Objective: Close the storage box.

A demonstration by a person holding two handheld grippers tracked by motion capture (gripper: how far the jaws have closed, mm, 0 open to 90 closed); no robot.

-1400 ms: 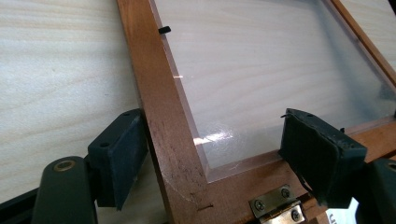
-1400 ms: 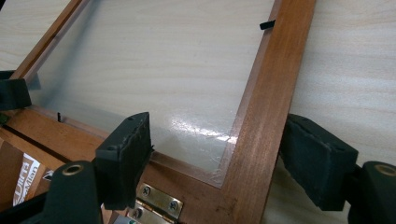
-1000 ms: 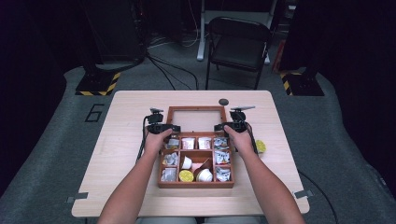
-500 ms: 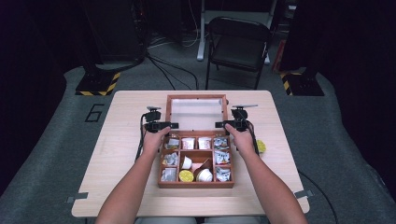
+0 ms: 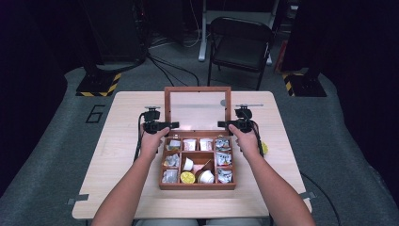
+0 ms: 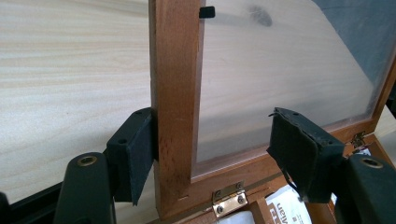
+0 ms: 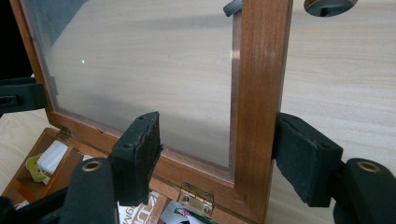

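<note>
Raised lid (image 5: 197,110) hides table (image 5: 117,141) behind its cloudy pane.

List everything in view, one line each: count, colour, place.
Box: one, brown wood, middle of the table, compartments filled.
Lid: one, brown frame with clear pane, raised at the box's far edge.
Packets: several, white and silver, side compartments.
Cups: a few, white, middle compartments.
Table: one, light wood.
Chair: one, black, beyond the table.
Left gripper: one, black, jaws astride the lid's side rail, one pad touching.
Right gripper: one, black, astride the other rail.
Hands: two, on the grippers.
</note>
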